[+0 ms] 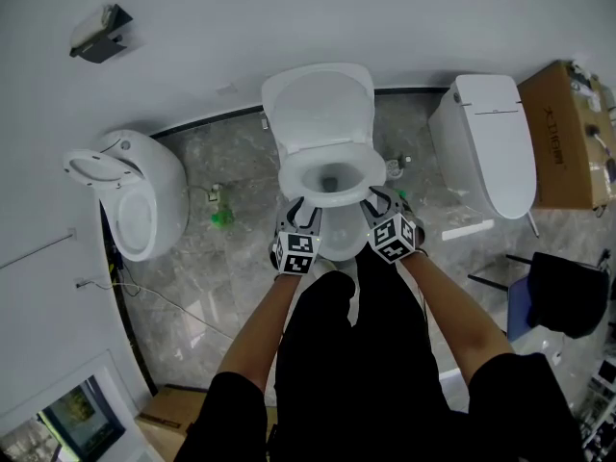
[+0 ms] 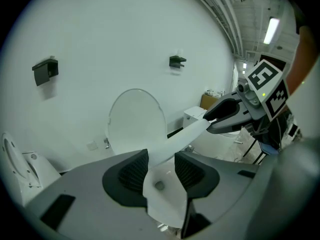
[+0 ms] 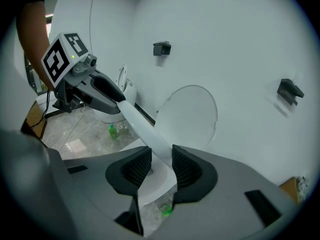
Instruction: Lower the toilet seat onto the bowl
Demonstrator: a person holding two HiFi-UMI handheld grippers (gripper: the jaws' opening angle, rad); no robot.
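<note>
A white toilet stands against the wall with its lid [image 1: 318, 109] upright. The toilet seat [image 1: 289, 176] lies low over the bowl [image 1: 332, 239]; whether it rests on the rim I cannot tell. Both grippers are at the seat's front edge. My left gripper [image 1: 301, 215] [image 2: 161, 166] has the seat's front band [image 2: 185, 134] between its pads, which stand wide and loose around it. My right gripper [image 1: 377, 203] [image 3: 161, 166] has its pads closed against the same band [image 3: 142, 126]. Each gripper shows in the other's view, the right gripper [image 2: 227, 115] and the left gripper [image 3: 107, 91].
Another white fixture [image 1: 144, 195] sits on the floor at the left, and a closed toilet [image 1: 486, 142] at the right. A cardboard box [image 1: 563, 133] and a black chair [image 1: 568, 292] are at the far right. A green bottle [image 1: 221, 218] stands on the marble floor.
</note>
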